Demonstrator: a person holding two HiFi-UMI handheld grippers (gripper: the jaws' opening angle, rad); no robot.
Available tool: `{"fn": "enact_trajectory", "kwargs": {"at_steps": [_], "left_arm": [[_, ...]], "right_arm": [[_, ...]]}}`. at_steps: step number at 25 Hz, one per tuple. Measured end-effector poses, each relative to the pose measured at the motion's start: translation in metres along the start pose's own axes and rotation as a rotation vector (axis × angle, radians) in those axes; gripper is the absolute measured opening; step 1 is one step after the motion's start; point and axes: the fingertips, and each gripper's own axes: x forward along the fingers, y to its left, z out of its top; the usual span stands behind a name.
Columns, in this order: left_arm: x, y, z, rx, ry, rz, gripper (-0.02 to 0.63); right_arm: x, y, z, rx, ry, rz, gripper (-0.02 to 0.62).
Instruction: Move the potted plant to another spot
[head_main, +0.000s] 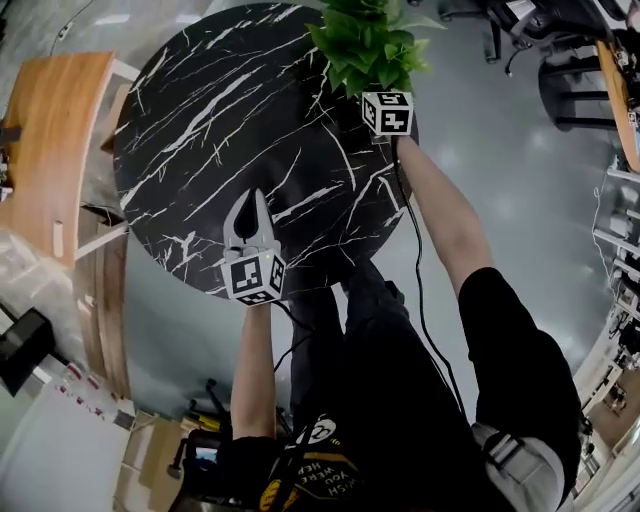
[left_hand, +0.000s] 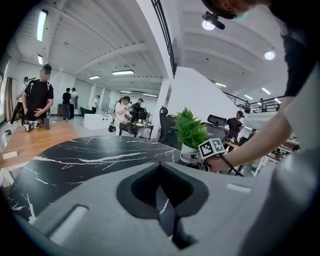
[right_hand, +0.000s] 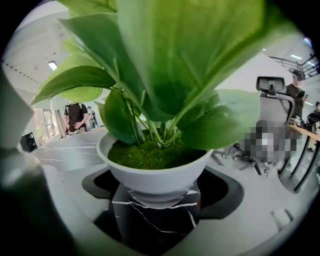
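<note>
Fingers (right_hand: 80, 217), right gripper (right_hand: 156, 197): spread wide, one on each side of the potted plant (head_main: 368, 45), set against the lower wall of its white pot (right_hand: 152, 175). Dark marbled table top shows in the gap beneath the pot.
Fingers (head_main: 264, 222), left gripper (head_main: 250, 212): a little apart in a narrow V, nothing between them.
Potted plant: at the far right edge of the round black marble table (head_main: 200, 130), upright, with broad green leaves over a mossy top. Cannot tell if its base touches the table.
Left gripper position: above the table's near edge, well apart from the plant, pointing across the top.
Marker cube (head_main: 388, 112): right gripper's, at the table's right rim, just beside the leaves.
</note>
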Motion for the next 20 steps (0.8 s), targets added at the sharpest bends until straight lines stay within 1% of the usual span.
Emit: {"fn": "enact_trajectory", "kwargs": {"at_steps": [4,8,11,13,14,15,17,18,19,20], "left_arm": [[0.006,-0.006,-0.004,0.013,0.031,-0.017,0.005],[0.010,-0.013,-0.005,0.019,0.041,-0.035,0.005],[0.014,-0.020,-0.003,0.025,0.048,-0.055,0.005],[0.014,-0.028,-0.001,0.028,0.053,-0.072,0.005],[0.013,-0.033,0.002,0.031,0.054,-0.081,0.005],[0.011,-0.039,0.006,0.036,0.053,-0.092,0.005],[0.005,-0.055,0.020,0.048,0.043,-0.113,0.005],[0.000,-0.066,0.029,0.052,0.034,-0.126,0.005],[-0.006,-0.077,0.040,0.056,0.024,-0.142,0.005],[-0.014,-0.090,0.051,0.060,0.014,-0.161,0.005]], "right_arm": [[-0.009,-0.002,-0.006,-0.022,-0.010,0.037,0.485],[-0.019,0.009,-0.018,-0.036,0.008,0.056,0.485],[-0.040,0.022,-0.034,-0.034,0.025,0.072,0.485],[-0.065,0.033,-0.046,-0.026,0.033,0.074,0.480],[-0.082,0.040,-0.048,-0.023,0.030,0.070,0.452],[-0.102,0.048,-0.047,-0.022,0.022,0.062,0.406],[-0.149,0.066,-0.032,-0.020,-0.009,0.040,0.291],[-0.175,0.075,-0.020,-0.011,-0.028,0.030,0.213],[-0.203,0.084,-0.007,0.002,-0.045,0.019,0.172],[-0.231,0.091,0.006,0.013,-0.056,0.005,0.113]]}}
